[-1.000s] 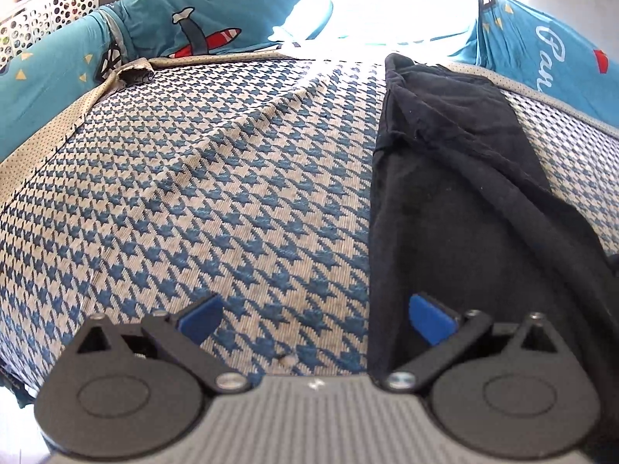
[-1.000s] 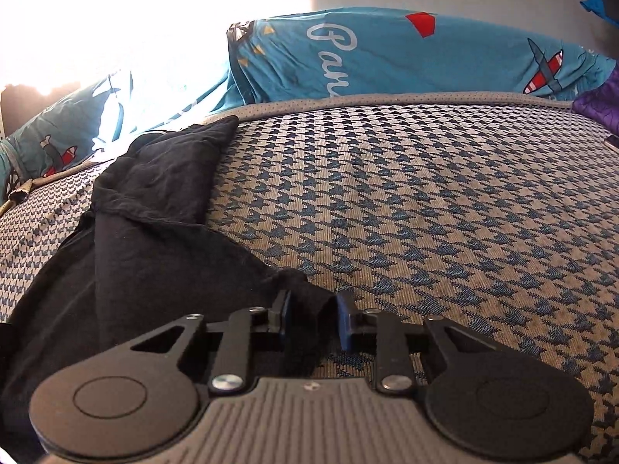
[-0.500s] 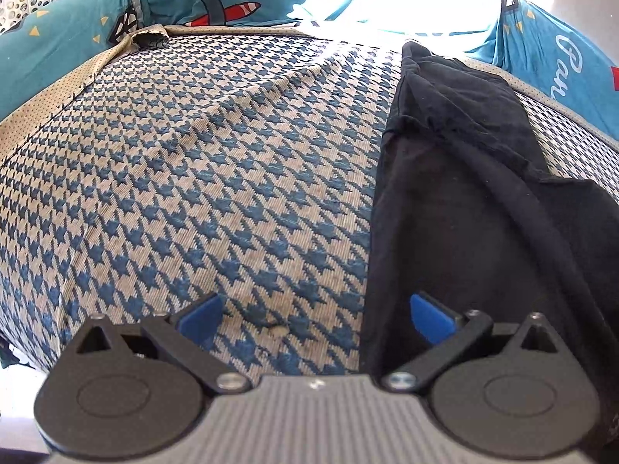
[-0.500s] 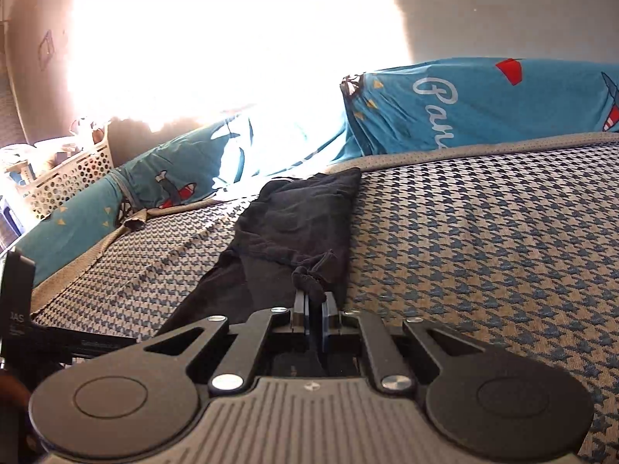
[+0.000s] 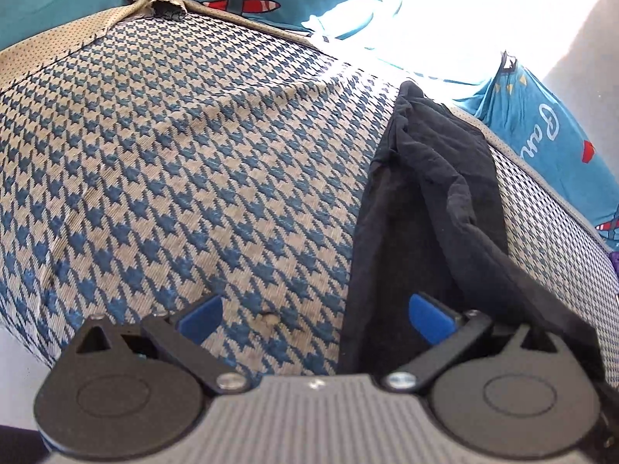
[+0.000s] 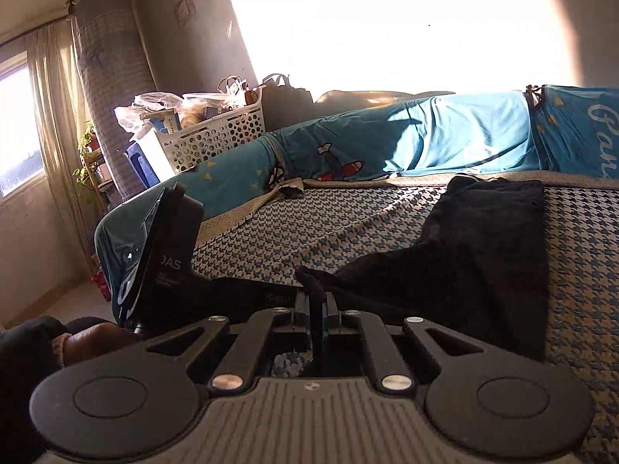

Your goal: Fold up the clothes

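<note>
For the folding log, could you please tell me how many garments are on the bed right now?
1: a black garment lies lengthwise on the houndstooth bed cover, its near corner pinched in the right tongs. The left tongs are open at its left edge. More could lie outside the views.

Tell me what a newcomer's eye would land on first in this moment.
First the black garment, a dark strip on the blue houndstooth bed cover. The right gripper pinches a bunched corner of it, while the left gripper hangs open at its near edge. Behind, a glaring sunlit wall above teal airplane-print bedding.
</note>
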Motion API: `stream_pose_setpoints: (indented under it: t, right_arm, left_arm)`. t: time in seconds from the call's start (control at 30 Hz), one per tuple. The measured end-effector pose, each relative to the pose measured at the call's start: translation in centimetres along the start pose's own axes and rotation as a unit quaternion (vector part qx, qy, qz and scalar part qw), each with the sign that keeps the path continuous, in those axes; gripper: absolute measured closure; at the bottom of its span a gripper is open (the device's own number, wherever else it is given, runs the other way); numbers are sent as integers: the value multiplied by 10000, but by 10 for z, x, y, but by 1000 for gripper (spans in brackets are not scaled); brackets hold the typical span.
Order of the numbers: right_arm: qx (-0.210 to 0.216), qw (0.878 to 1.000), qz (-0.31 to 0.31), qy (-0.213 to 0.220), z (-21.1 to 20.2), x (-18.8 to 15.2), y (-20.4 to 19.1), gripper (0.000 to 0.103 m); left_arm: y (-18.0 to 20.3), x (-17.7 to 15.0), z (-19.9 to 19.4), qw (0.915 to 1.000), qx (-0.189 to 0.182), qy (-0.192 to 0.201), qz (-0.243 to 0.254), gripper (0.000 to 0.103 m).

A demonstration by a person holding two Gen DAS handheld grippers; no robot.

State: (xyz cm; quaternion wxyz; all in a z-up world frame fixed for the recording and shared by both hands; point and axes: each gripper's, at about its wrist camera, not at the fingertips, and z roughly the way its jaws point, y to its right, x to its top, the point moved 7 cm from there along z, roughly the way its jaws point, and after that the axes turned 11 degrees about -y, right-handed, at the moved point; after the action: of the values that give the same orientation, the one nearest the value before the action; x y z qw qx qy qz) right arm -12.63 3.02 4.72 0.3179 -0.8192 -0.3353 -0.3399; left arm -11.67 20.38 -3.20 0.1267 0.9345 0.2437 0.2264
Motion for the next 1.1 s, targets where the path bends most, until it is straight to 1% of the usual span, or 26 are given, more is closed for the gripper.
stream_pose_setpoints:
  t: [0.17, 0.23, 0.3, 0.43, 0.57, 0.7, 0.83, 0.97, 1.1]
  right_arm:
    - [231, 9993, -102, -283, 17, -14, -10, 96]
    - [282, 9983, -186, -479, 27, -24, -14, 96]
    - [275, 9964, -348, -719, 38, -38, -18, 96]
    - [84, 9922, -622, -1078, 58, -63, -18, 96]
    - [147, 9892, -714, -1268, 63, -75, -20, 91]
    - [168, 9879, -736, -1351, 50, -83, -16, 90]
    - [185, 9867, -753, -1428, 36, -90, -10, 90]
    - [-186, 9893, -437, -1381, 12, -95, 14, 90]
    - [-604, 9893, -77, -1330, -9, -97, 40, 88]
  left_arm:
    - [-23, 6, -13, 9983, 122, 287, -487, 0]
    - [-27, 7, -16, 9975, 207, 370, -571, 0]
    - [-28, 9, -17, 9969, 371, 429, -536, 0]
    - [-22, 10, -14, 9971, 527, 425, -352, 0]
    - [-14, 10, -9, 9969, 636, 415, -188, 0]
    - [-1, 8, -8, 9965, 687, 460, 100, 0]
    - [15, 3, -4, 9951, 685, 483, 517, 0]
    - [33, -6, 1, 9943, 496, 431, 839, 0]
    - [52, -15, 6, 9913, 395, 420, 1185, 0]
